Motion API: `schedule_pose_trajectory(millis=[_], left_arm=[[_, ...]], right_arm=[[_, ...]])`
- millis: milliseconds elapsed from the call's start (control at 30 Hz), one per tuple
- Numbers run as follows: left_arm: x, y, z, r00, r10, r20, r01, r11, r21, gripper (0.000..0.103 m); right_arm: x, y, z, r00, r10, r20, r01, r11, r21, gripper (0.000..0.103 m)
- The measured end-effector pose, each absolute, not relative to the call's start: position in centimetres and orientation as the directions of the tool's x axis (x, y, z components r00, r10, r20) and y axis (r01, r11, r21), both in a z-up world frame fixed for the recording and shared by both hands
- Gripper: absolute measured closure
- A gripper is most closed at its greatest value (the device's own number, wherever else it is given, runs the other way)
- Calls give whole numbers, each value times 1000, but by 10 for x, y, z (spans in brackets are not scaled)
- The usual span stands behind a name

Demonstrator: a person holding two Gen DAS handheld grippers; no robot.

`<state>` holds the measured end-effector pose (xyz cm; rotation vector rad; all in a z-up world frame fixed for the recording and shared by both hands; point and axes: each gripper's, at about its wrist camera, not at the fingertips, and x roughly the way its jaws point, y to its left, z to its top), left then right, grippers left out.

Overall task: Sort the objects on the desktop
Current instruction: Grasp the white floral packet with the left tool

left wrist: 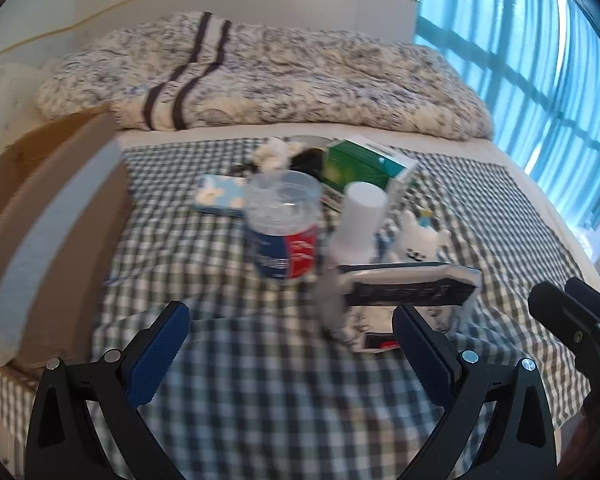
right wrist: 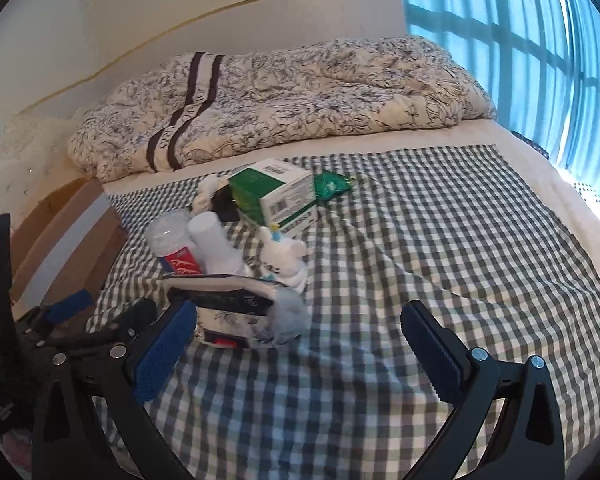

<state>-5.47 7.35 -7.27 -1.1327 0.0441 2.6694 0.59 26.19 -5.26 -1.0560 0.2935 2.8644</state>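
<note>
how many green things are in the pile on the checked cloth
2: a green box at the back of the pile, and a small green packet lying just to its right. More may be hidden behind it.

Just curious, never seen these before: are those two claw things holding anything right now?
No. The left gripper and the right gripper are both open and empty, above the checked cloth.

A bed (right wrist: 500, 136) carries everything, spread with a green-and-white checked cloth (right wrist: 440, 248). At its far side lies a rumpled floral quilt (right wrist: 300, 92) with 2 dark stripes. On the cloth's left part sits a cluster: a green-and-white cardboard box (right wrist: 276, 196), a green foil packet (right wrist: 332, 184) just right of it, a clear plastic jar with a red-and-blue label (left wrist: 282, 224), a white cylindrical bottle (left wrist: 358, 220), a white plush toy (right wrist: 284, 258), a light blue patterned pack (left wrist: 220, 196) and a nearer dark flat pack (left wrist: 408, 288).
</note>
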Motion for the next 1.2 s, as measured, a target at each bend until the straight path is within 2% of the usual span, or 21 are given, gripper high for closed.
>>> schedule_pose_trajectory(millis=[167, 400, 567, 700, 733, 767, 800, 867, 900, 1000, 1100, 1200], left_arm=[[-66, 102, -82, -650, 255, -716, -298, -952, -69, 0], [-78, 134, -105, -579, 349, -737, -376, -916, -139, 0], [-90, 149, -116, -590, 326, -738, -376, -921, -106, 0], [-102, 144, -123, -560, 361, -746, -374, -913, -161, 0], [-104, 139, -123, -552, 378, -743, -372, -909, -187, 3], [-105, 133, -124, -543, 399, -739, -367, -904, -218, 18], [-106, 127, -124, -544, 398, -738, -355, -907, -228, 41], [-108, 112, -124, -533, 407, -742, -327, -908, -263, 61], [-109, 106, -124, -515, 428, -742, -325, -899, -293, 67], [-108, 81, -116, -513, 445, -734, -281, -895, -347, 71], [-104, 68, -105, -541, 410, -735, -264, -912, -315, 81], [-93, 56, -88, -584, 391, -711, -262, -920, -290, 82]], right_arm=[[0, 283, -57, -754, 13, -657, -170, -970, 176, 0], [-5, 307, -72, -739, 33, -673, -226, -953, 203, 1], [-9, 319, -82, -724, 36, -689, -252, -943, 216, 1], [-11, 325, -87, -715, 33, -698, -261, -939, 224, 0], [-11, 325, -88, -715, 33, -698, -262, -938, 225, 1], [-11, 326, -88, -714, 35, -700, -265, -938, 224, 0], [-11, 326, -88, -712, 36, -701, -266, -938, 223, 0], [-11, 325, -89, -712, 32, -701, -264, -938, 225, 0], [-12, 324, -89, -712, 32, -702, -262, -939, 224, 0], [-13, 318, -88, -714, 30, -700, -248, -945, 213, 0], [-15, 311, -86, -715, 23, -699, -231, -951, 204, 0], [-18, 303, -86, -717, 14, -697, -212, -957, 199, 0]])
